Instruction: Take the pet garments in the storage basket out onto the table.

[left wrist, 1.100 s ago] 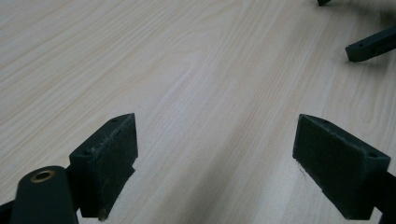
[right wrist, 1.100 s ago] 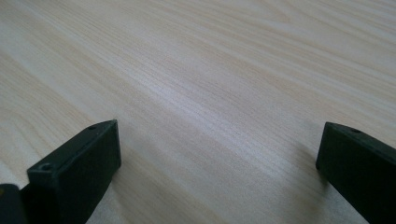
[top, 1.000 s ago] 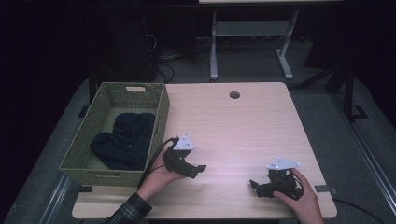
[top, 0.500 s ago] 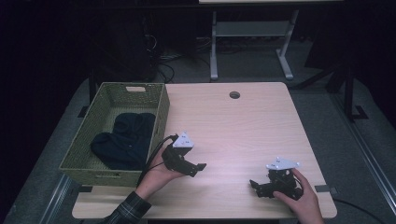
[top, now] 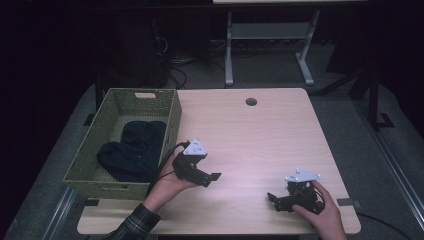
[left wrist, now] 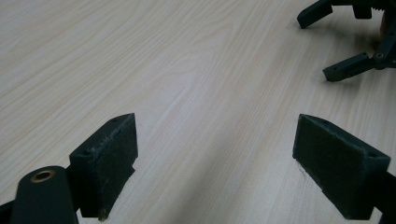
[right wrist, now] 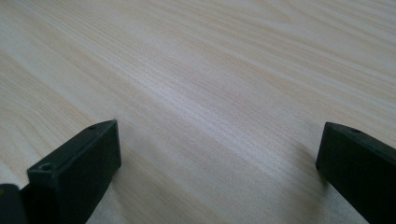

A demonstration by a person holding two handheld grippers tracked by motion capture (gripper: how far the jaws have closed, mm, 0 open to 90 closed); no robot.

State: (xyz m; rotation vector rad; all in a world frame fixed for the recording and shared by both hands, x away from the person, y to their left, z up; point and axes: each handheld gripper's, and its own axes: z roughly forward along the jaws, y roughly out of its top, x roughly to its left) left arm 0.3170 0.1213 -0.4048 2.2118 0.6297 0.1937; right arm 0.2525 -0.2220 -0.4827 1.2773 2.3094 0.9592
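While both grippers (left (top: 212, 176), right (top: 272, 199)) wait spread and empty, the dark cloth (top: 132, 150), left of centre in its basket (top: 172, 117), looks soft, best pinched at a raised fold.

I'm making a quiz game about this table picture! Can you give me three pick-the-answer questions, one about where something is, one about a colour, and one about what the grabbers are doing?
1. Where is the dark cloth?
A. In the basket
B. On the bare table
C. Between the right gripper's jaws

2. What colour is the basket?
A. Red
B. Green
C. White

3. How do the jaws of the left gripper stand?
A. Shut on the cloth
B. Shut on nothing
C. Open, with nothing between them

Answers:
1. A, the cloth lies inside the basket at the table's left side.
2. B, its woven walls look green.
3. C, the left gripper view shows bare wood between the spread jaws.
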